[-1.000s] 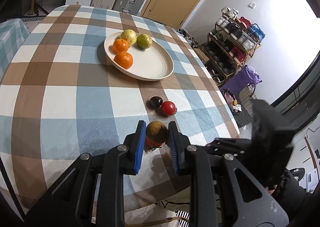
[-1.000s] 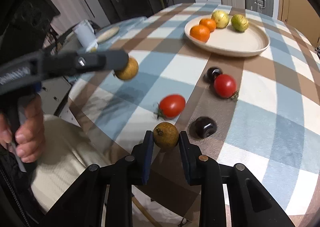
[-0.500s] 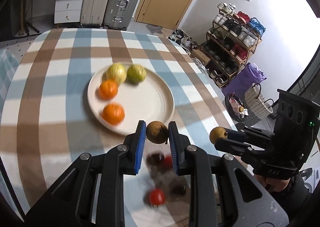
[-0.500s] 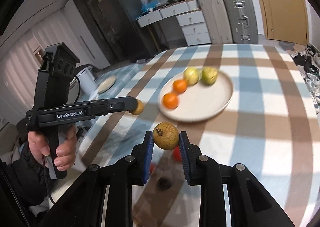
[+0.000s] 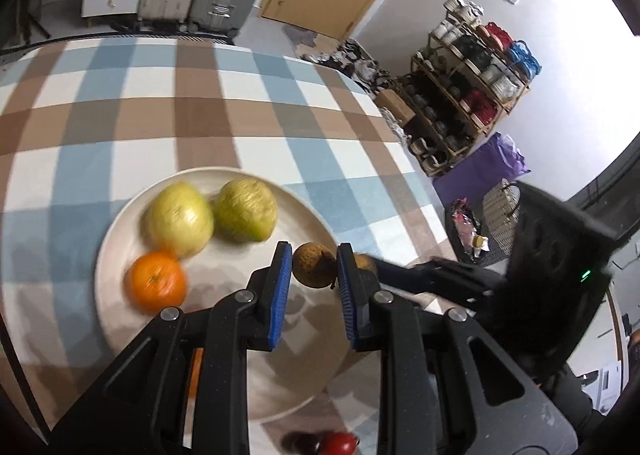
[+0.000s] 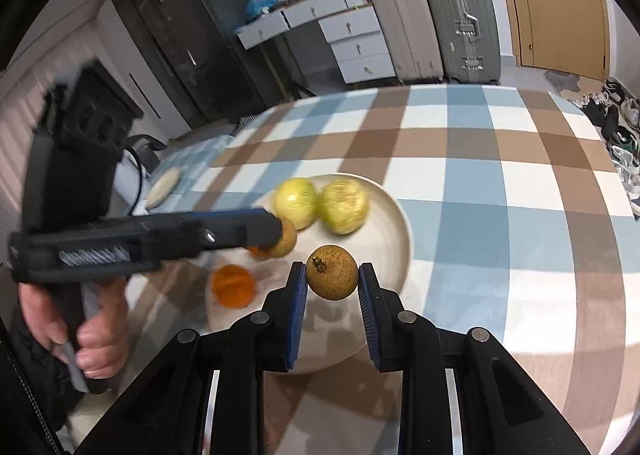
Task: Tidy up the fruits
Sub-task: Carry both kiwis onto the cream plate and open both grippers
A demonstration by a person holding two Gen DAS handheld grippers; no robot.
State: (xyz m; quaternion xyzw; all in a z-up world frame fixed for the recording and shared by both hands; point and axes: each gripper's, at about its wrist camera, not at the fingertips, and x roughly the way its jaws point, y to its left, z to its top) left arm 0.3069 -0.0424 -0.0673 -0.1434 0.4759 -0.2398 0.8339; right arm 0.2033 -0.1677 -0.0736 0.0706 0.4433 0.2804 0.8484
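My left gripper [image 5: 312,267] is shut on a small brown round fruit [image 5: 314,265] and holds it above the cream plate [image 5: 120,223]. My right gripper [image 6: 332,275] is shut on a second brown round fruit [image 6: 332,272], also over the plate [image 6: 396,227]. The plate holds two yellow-green fruits [image 5: 178,219] [image 5: 246,209] and an orange [image 5: 156,281]; a second orange [image 6: 233,285] shows in the right wrist view. The left gripper with its fruit [image 6: 285,241] also shows in the right wrist view, to the left of mine.
The plate sits on a round table with a blue, brown and white checked cloth [image 5: 120,111]. A red tomato [image 5: 339,443] and a dark fruit [image 5: 298,443] lie on the cloth near the plate. Suitcases, drawers and a shoe rack stand beyond the table.
Both grippers, each still holding its brown fruit, have lifted from the table's near edge and moved forward to above the plate. The tomatoes and dark fruits stayed on the cloth behind.
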